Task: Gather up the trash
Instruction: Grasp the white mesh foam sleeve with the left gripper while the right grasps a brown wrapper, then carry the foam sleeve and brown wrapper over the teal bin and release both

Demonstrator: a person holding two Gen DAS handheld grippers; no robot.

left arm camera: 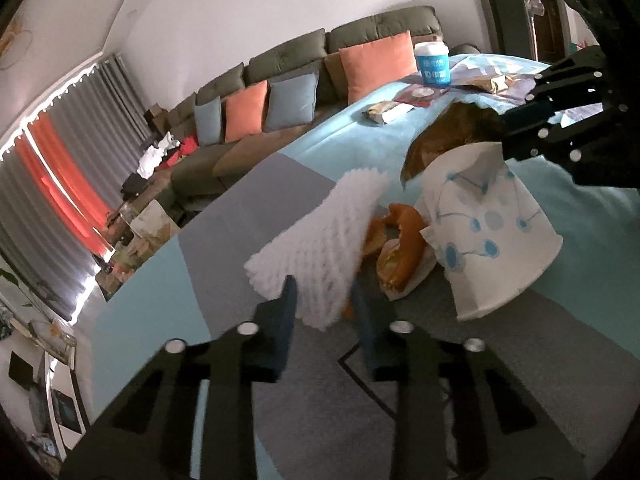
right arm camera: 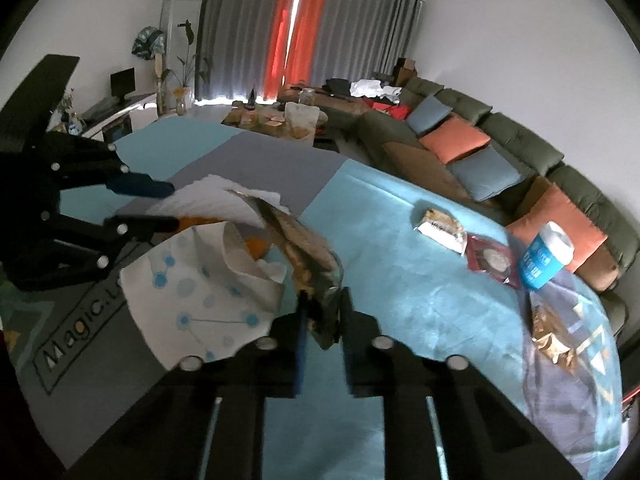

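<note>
Trash items lying on a desk [left arm camera: 224, 216] covered in light-blue and grey cloth, listed left to right as seen from the left wrist view.

Left gripper [left arm camera: 326, 312]: jaws standing apart around the lower edge of a white foam net sleeve [left arm camera: 320, 236]; whether the pads are pressing it cannot be told.

Orange food remains [left arm camera: 400, 248]: sitting on white paper just right of the foam sleeve, touching the cup beside them.

Crushed paper cup [left arm camera: 488, 240]: white with blue dot-and-line print, lying on its side, mouth facing lower right.

Brown snack wrapper [left arm camera: 452, 136]: rising behind the cup; right gripper [right arm camera: 323, 312] is clenching its lower end, as the right wrist view shows.

Farther along the desk: a small snack packet [left arm camera: 386, 112], a red sachet [left arm camera: 418, 94], an upright blue-and-white lidded cup [left arm camera: 432, 65], and crumpled golden wrappers [left arm camera: 490, 82] near it.

Background: grey-green sofa [left arm camera: 280, 56] carrying orange and blue cushions, running beside the desk; grey and orange curtains [left arm camera: 60, 168] hanging at far left.
</note>
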